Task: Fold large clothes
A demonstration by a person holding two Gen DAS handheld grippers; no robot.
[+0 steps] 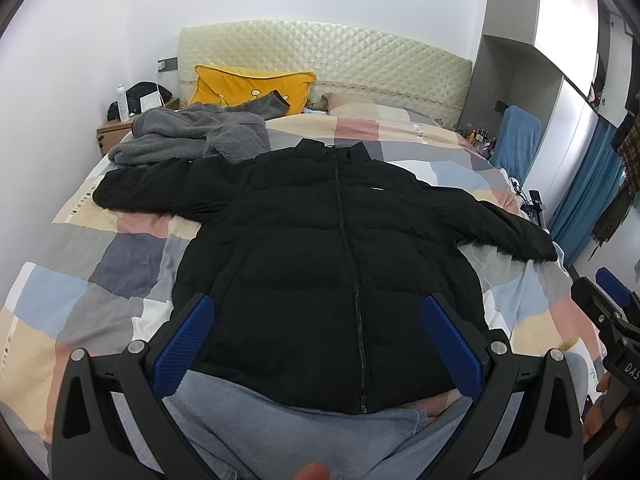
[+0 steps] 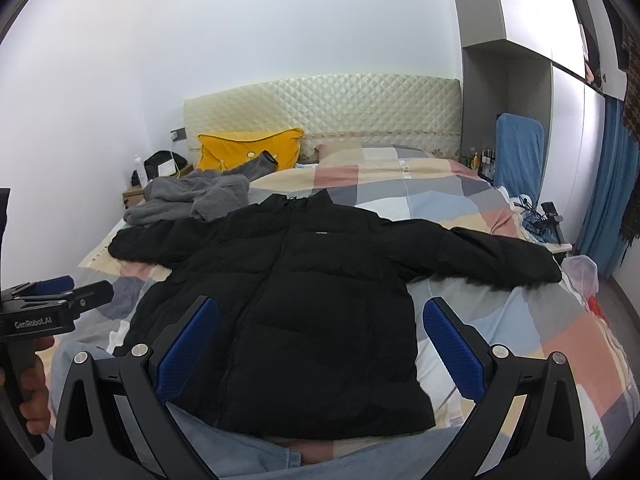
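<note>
Overhead, both hand-held grippers (image 1: 318,334) (image 2: 320,340) wide above black jacket (image 1: 320,260) on patchwork quilt (image 1: 100,264), quilted headboard (image 1: 320,52) behind.

Black puffer jacket (image 1: 320,240), pastel patchwork-check quilt (image 1: 100,264), yellow pillow (image 1: 248,88), grey fleece (image 1: 192,136)

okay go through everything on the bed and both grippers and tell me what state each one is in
Black jacket: zipped shut, front up, flat, sleeves spread.
Grey fleece: crumpled, unfolded, beside the jacket's sleeve.
Yellow pillow: propped against the headboard.
Blanket: spread over the bed.
Left gripper: open, holding nothing.
Right gripper: open, holding nothing.
</note>
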